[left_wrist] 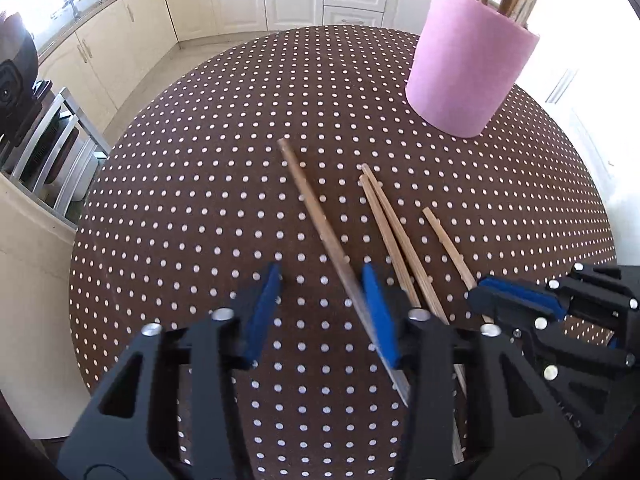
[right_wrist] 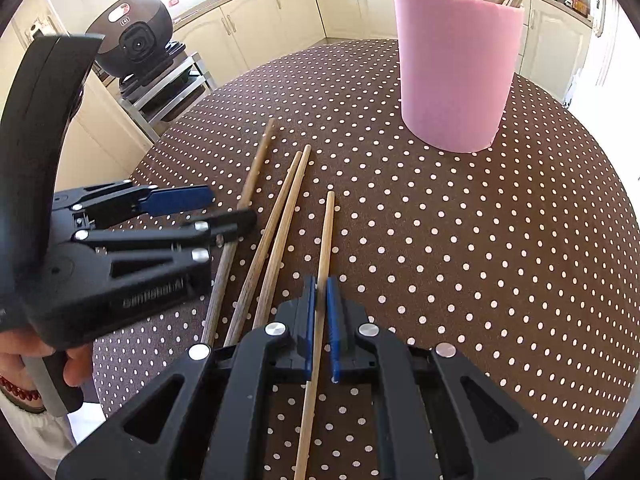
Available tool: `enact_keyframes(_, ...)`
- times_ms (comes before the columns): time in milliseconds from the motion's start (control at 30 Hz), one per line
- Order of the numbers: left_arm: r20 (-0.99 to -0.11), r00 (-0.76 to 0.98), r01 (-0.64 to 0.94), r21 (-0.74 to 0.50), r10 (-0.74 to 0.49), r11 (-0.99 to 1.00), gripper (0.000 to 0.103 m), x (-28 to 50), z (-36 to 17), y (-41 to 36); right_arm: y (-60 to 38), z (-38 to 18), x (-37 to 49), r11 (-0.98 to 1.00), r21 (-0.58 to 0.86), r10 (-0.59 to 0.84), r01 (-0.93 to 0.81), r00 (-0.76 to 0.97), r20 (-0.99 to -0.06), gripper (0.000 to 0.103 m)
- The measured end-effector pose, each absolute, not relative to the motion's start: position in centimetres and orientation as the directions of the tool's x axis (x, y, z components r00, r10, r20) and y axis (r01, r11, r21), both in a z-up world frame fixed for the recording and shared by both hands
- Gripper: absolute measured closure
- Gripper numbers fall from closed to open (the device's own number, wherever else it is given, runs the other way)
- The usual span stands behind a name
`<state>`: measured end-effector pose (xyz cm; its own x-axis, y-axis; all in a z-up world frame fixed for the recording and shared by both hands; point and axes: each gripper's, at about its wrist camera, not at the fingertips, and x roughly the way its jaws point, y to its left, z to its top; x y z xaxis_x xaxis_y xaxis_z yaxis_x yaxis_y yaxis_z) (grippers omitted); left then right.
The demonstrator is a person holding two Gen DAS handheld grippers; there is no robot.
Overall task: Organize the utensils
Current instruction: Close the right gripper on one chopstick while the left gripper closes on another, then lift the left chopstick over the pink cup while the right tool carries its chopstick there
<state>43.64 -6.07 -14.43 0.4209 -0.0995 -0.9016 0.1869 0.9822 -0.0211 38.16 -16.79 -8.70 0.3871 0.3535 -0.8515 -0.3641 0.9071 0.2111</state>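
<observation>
Left hand-held gripper (left_wrist: 322, 284): jaws apart over the dotted surface (left_wrist: 200, 220), straddling the darkest stick (left_wrist: 316, 216), right pad touching it, left pad clear. Right hand-held gripper (right_wrist: 321, 292): clamped on a pale stick (right_wrist: 326, 240) lying along the surface. Between them, two more sticks (right_wrist: 280, 220) side by side, touching. Further back, upright pink cup (right_wrist: 456, 64) with several sticks inside.
</observation>
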Motion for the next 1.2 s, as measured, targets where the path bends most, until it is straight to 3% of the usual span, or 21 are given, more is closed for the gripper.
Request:
enact_keyframes(67, -0.903, 0.417, 0.189, -0.022, -0.101, 0.982, 0.071, 44.3, -14.4, -6.2, -16.7, -8.7, 38.4, 0.907, 0.212, 0.353, -0.364, 0.382, -0.854, 0.098)
enact_keyframes(167, -0.901, 0.42, 0.19, -0.028, -0.107, 0.981, 0.088, 44.9, -14.3, -6.1, -16.6, -8.6, 38.6, 0.906, 0.205, 0.348, -0.37, 0.376, -0.859, 0.098)
enact_keyframes(300, -0.885, 0.444, 0.182, -0.061, -0.137, 0.981, 0.096, 44.3, -14.1, -5.2, -16.4, -8.4, 38.5, 0.907, 0.203, 0.347, -0.368, 0.383, -0.856, 0.098)
enact_keyframes(700, -0.82, 0.537, 0.201, -0.104, -0.198, 0.974, 0.097, 40.9, -10.5, -4.6, -16.7, -5.8, 37.1, 0.91, 0.204, 0.363, -0.362, 0.452, -0.815, 0.099)
enact_keyframes(1200, -0.647, 0.707, 0.278, -0.116, -0.285, 0.954, 0.097, 35.7, -1.9, -5.7, -19.9, 2.5, 34.1, 0.898, 0.237, 0.432, -0.371, 0.635, -0.64, 0.099)
